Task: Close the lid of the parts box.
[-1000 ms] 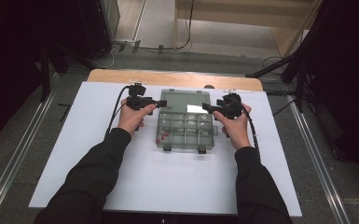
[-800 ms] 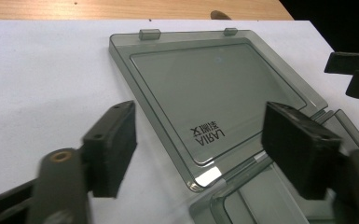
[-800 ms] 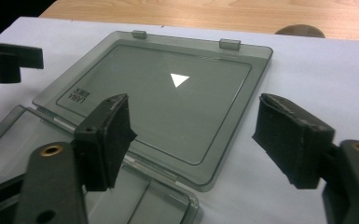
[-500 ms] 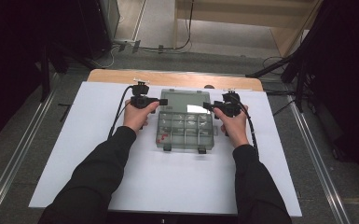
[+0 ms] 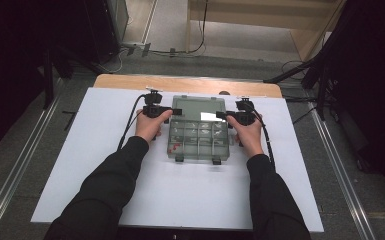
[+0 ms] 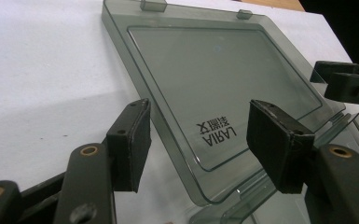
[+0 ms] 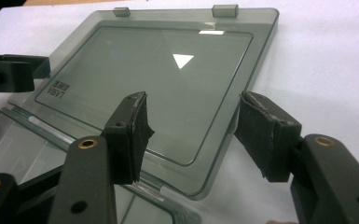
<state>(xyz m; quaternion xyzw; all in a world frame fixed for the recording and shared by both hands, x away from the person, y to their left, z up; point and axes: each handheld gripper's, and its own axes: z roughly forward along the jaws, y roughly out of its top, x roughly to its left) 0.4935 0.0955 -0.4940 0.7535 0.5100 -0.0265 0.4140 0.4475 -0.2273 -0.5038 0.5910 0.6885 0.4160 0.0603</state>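
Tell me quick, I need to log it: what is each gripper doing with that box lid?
Left gripper: open, jaws just closed partway, straddling a corner of the lid, not pressing it.
Right gripper: open, closing likewise, astride the lid's other side.

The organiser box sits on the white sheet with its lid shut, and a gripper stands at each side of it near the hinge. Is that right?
Not quite: the lid is open, folded back flat on the white sheet beyond the organiser box, as the high view shows. The rest holds: the left gripper and right gripper stand at either side near the hinge, each with its jaws astride a lid corner.
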